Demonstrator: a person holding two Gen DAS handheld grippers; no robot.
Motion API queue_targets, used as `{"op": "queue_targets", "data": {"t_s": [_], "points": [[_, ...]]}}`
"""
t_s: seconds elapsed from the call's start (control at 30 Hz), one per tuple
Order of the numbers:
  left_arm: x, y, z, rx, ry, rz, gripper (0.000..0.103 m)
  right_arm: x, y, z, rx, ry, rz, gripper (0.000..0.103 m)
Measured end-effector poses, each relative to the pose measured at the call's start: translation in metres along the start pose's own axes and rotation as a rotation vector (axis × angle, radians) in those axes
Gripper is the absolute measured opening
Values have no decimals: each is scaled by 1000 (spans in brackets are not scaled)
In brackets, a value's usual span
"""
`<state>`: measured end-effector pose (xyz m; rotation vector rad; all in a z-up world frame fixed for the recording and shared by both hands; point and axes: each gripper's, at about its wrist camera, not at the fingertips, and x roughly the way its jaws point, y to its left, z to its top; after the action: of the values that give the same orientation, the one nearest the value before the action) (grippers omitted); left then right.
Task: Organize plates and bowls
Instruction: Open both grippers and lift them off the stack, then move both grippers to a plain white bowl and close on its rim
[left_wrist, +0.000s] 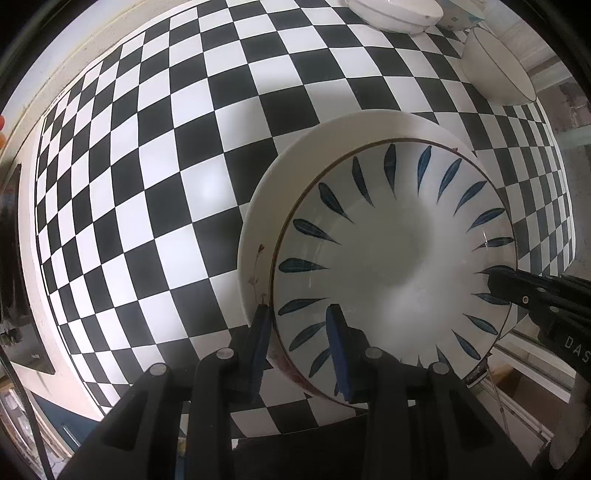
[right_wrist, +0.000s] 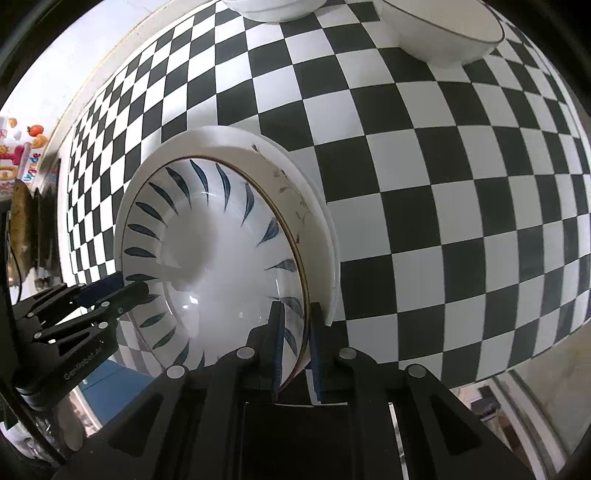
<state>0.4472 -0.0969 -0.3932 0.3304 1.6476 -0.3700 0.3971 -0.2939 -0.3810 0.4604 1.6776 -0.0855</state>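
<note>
- Black-and-white checked bench (left_wrist: 155, 192) spreading under everything, pale wall running along its far edge.
- Sitting near the close edge: leaf-pattern bowl (left_wrist: 391, 266), nested on a wider white plate (left_wrist: 266, 206) with a faint flower sprig on its rim.
- Left claw (left_wrist: 301, 343) straddling the rim on its side, one blue pad outside against the plate edge, the other inside the bowl; jaws narrowed, apparently clamping bowl and plate rim together.
- Right claw (right_wrist: 297, 343) pinching the opposite rim in the same way, pads nearly closed with the bowl's gold-lined edge between them.
- Both claws pointing steeply down; whether the stack is resting on the bench or lifting clear of it not being told by either view.
- Waiting at the far side, well apart from the stack: a plain white bowl (left_wrist: 498, 66) with a thin dark rim line, a shallow white dish (left_wrist: 395, 13) beside it, and a small speckled bowl (left_wrist: 458, 16) just behind.
- Judging progress: one bowl-on-plate pair gathering, at least three pieces remaining loose, so roughly early to midway.
- Likely remaining: carrying or settling this stack, then grouping the far bowls and dish by kind.
- Worth watching: two claws sharing one rim, so any uneven pull tilting the bowl off the plate.
</note>
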Motion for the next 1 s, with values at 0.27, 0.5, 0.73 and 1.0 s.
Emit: {"op": "queue_targets", "data": {"t_s": [0.27, 0.5, 0.73, 1.0], "points": [[-10, 10, -13, -10, -12, -26, 28, -3, 10, -4, 7, -10, -29, 15], [-26, 19, -30, -23, -24, -91, 28, -11, 26, -11, 8, -17, -20, 15], [-68, 19, -45, 4, -118, -118, 29, -40, 32, -22, 20, -62, 28, 15], [-103, 22, 11, -80, -230, -256, 41, -86, 23, 6, 24, -134, 182, 35]]}}
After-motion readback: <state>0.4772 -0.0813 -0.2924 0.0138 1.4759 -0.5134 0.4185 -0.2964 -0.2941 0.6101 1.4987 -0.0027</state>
